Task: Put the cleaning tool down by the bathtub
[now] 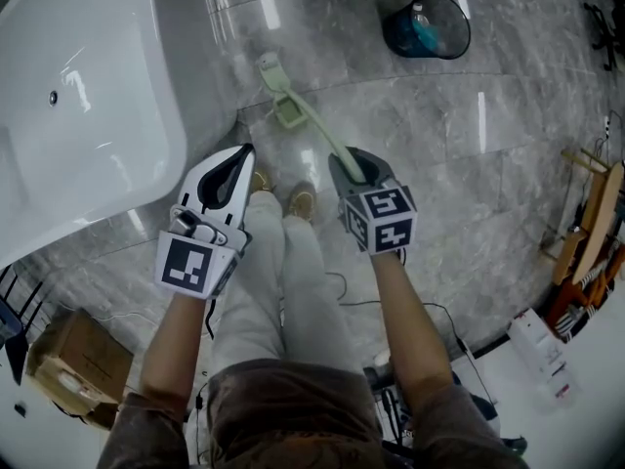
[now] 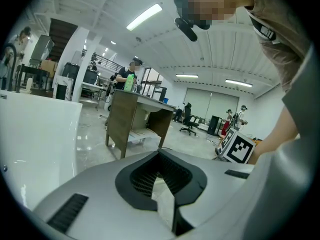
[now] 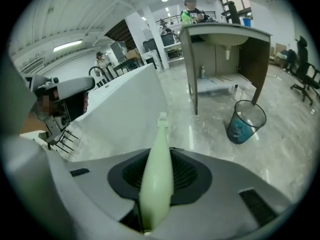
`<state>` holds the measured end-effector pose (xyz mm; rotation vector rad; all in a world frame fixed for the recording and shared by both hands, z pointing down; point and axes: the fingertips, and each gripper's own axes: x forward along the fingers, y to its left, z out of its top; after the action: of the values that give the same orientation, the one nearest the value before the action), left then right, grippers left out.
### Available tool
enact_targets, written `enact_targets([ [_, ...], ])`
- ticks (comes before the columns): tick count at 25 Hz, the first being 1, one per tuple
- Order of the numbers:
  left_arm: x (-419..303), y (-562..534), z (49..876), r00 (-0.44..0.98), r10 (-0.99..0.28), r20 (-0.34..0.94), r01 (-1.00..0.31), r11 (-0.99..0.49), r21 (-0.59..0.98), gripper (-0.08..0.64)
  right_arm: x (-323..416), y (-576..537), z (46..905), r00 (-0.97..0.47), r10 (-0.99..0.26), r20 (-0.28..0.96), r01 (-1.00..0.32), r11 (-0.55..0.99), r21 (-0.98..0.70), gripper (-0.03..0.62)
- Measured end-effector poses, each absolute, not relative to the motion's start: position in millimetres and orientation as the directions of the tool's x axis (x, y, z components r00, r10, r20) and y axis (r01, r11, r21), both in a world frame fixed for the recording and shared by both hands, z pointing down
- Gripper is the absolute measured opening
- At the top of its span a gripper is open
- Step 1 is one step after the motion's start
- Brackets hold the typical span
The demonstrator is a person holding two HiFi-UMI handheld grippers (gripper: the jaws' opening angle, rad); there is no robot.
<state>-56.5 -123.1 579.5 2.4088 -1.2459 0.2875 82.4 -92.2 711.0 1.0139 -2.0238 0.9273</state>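
The cleaning tool [image 1: 314, 125] is a pale green long-handled brush. My right gripper [image 1: 344, 158] is shut on its handle [image 3: 156, 176], which runs forward out of the jaws. Its head [image 1: 281, 98] points down and away to the marble floor just off the corner of the white bathtub [image 1: 88, 115]; I cannot tell whether it touches the floor. In the right gripper view the tub [image 3: 125, 109] rises behind the handle's tip. My left gripper [image 1: 244, 152] hangs beside the tub's rim, its tips together with nothing between them [image 2: 159, 156].
A dark mesh bin [image 1: 426, 25] holding a blue bottle stands farther out on the floor. A wooden vanity with a sink [image 3: 225, 49] stands behind it. The person's shoes [image 1: 281, 195] are just below the brush head. A cardboard box [image 1: 78, 360] sits at lower left.
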Motion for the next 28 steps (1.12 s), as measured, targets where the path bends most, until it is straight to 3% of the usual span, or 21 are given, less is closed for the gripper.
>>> enact_targets([
  [28, -58, -143, 608, 0.592, -0.692, 0.413, -0.805, -0.524, 0.278, 0.000, 103, -87, 880, -0.261, -0.094, 0.961, -0.833, 0.525, -0.175, 0.098],
])
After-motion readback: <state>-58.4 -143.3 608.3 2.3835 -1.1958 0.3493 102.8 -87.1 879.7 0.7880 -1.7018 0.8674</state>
